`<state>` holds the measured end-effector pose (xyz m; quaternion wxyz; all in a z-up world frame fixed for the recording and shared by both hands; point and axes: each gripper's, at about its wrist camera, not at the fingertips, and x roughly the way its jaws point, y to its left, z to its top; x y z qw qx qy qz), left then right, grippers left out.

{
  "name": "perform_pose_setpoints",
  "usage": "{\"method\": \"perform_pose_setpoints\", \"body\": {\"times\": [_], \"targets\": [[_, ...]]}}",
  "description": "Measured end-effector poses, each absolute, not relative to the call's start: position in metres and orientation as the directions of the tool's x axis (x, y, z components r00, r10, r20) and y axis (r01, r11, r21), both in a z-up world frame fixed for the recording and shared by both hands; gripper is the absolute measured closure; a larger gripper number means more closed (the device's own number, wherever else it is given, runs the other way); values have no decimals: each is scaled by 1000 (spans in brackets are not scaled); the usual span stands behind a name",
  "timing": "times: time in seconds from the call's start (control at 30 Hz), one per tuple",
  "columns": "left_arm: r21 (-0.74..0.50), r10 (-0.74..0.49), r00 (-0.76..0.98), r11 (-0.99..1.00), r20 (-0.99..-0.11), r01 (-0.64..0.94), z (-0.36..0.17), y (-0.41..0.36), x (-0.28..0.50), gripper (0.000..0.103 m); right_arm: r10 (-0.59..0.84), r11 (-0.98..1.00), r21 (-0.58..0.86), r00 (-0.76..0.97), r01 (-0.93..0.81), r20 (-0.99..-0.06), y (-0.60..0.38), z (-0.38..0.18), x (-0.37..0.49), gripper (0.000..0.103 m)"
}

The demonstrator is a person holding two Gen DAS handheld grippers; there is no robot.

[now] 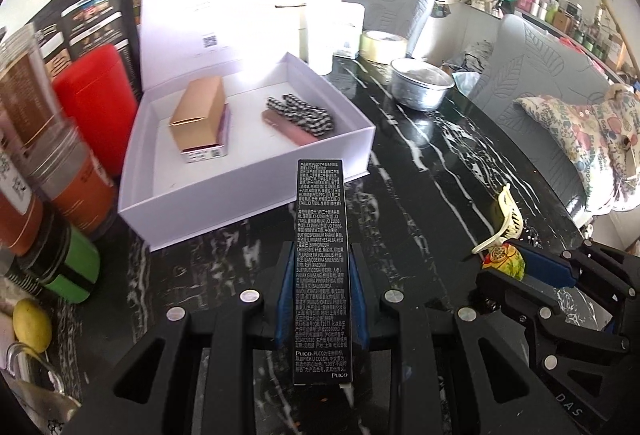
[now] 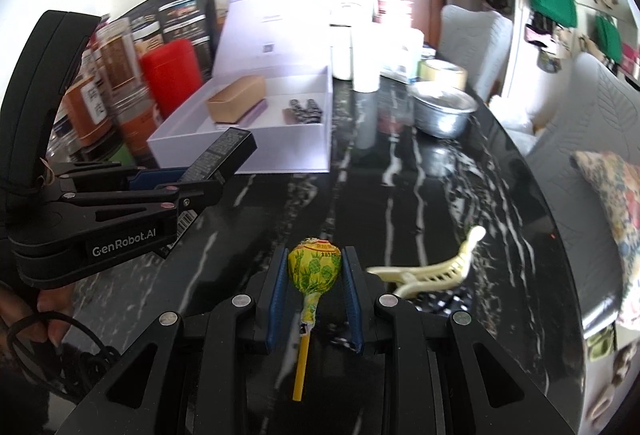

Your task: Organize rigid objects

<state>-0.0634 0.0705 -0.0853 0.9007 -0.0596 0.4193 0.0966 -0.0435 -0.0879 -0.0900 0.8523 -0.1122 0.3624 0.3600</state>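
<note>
Nearest, left gripper (image 1: pixel 321 299): blue pads pinching a long black carton (image 1: pixel 321 267) printed with white text, held lengthwise, far end aimed at the white box

Right gripper (image 2: pixel 314 289): fingers clamped on a lollipop (image 2: pixel 314 267) in a yellow pineapple wrapper, stick trailing back toward the camera

Both items ride above the black marble table (image 1: pixel 420 171), neither resting on it

Just beyond the right gripper, toward the table's right edge: a cream hair claw clip (image 2: pixel 432 269) lying loose, not yet collected

Mid-table, toward the left side: open white box (image 1: pixel 352 139), lid standing up behind. Inside, a gold carton (image 1: pixel 198 117) stacked on another small box at the left, a checkered item (image 1: pixel 306 115) over a pink one at the right. Bare floor shows between the two and along the near wall

Far end: metal bowl (image 1: pixel 420 83), tape roll (image 1: pixel 382 45)

Judgement: carry stage, both loads bound for the box. Next move needs each gripper brought over the near wall and lowered into the bare floor space, then the fingers spread, one hand at a time to avoid a clash
</note>
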Motion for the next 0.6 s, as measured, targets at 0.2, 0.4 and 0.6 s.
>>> {"method": "perform_pose_setpoints", "body": {"times": [0.2,0.4,0.6], "targets": [[-32,142,635,967,-759,-254,-81,83,-74,78,563,671,65,450,-739,-693,-71,-86,-48,77],[-51,145,642,960,-753,-276,-76,95,-81,78,582,639,61,431,-767,-689,-57,-81,-53,77],[-73,140,653,955,-744,-288,-71,105,-85,78,607,596,48,410,-802,-681,-42,-74,-55,77]]}}
